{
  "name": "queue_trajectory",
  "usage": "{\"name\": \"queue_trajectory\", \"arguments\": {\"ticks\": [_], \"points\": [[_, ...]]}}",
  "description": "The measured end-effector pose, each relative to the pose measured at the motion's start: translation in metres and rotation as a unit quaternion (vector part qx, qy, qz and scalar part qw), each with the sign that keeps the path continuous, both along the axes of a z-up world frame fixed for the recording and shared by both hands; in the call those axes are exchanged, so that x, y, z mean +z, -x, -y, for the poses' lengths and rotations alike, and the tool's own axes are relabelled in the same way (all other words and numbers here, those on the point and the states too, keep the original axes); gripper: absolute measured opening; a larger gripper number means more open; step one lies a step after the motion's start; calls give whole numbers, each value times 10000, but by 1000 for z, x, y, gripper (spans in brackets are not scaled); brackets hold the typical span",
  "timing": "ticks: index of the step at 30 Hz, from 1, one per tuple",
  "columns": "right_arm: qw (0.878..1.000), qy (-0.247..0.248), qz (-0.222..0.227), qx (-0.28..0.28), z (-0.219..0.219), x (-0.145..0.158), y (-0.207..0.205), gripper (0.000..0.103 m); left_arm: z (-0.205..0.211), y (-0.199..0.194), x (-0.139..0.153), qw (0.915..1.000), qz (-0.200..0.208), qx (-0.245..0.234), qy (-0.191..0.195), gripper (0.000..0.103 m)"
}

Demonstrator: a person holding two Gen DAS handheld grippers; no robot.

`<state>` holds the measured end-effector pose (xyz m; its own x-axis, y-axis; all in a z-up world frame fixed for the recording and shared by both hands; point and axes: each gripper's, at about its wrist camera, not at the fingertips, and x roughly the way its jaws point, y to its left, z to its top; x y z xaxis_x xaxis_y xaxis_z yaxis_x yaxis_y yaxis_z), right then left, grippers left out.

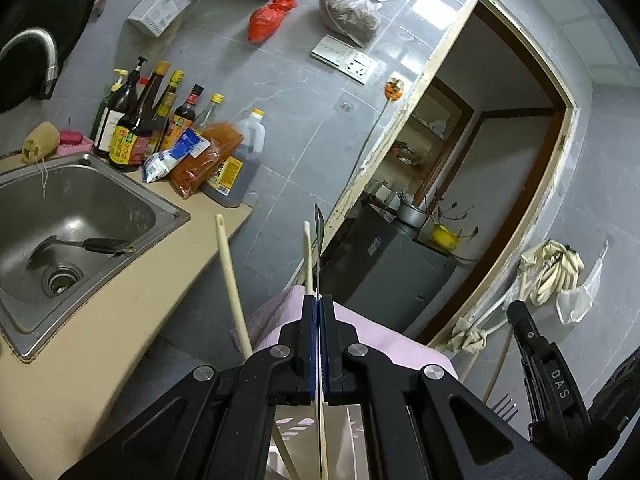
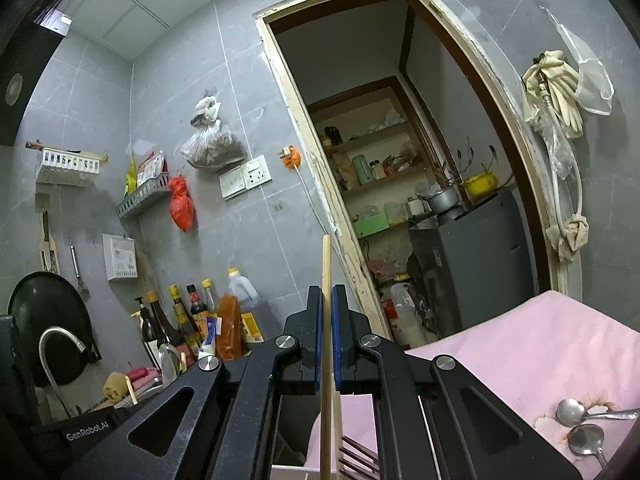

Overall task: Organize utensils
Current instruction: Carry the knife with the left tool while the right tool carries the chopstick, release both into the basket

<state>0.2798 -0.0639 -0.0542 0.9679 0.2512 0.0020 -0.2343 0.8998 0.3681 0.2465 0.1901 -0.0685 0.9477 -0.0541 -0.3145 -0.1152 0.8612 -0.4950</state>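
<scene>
Left wrist view: the left gripper point(image 1: 319, 304) had its jaws clamped together on a thin dark blade-like utensil point(image 1: 318, 236) that rose upright past the fingertips; whether it was a knife could not be told. A pale chopstick point(image 1: 308, 256) stood just beside the blade, and a second pale stick point(image 1: 232, 280) leaned to its left. Beyond the jaws lay a pink cloth point(image 1: 384, 332). At the left, a steel sink point(image 1: 80, 200) was set into the beige desk point(image 1: 120, 312), with a dark ladle point(image 1: 80, 246) lying in its basin. Sauce bottles point(image 1: 140, 120) were grouped at the desk's back edge against the grey tiled wall. The right gripper's black body showed at the right edge, with fork tines point(image 1: 505, 407) beside it.

Right wrist view: the right gripper point(image 2: 327, 296) had its jaws clamped on a wooden chopstick point(image 2: 326, 264), held upright between the blue pads. Dark fork tines point(image 2: 358, 456) showed below the jaws. Two metal spoons point(image 2: 580, 420) lay on the pink cloth point(image 2: 520, 340) near its lower right corner.
</scene>
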Motion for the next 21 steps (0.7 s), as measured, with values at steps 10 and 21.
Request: {"name": "queue_trajectory", "arguments": {"ticks": [10, 21], "points": [[9990, 199, -196, 357, 4, -9, 3, 4, 14, 8, 0, 9991, -160, -205, -344, 2], [9968, 294, -382, 643, 14, -9, 8, 6, 18, 16, 2, 9984, -274, -225, -451, 3]]}}
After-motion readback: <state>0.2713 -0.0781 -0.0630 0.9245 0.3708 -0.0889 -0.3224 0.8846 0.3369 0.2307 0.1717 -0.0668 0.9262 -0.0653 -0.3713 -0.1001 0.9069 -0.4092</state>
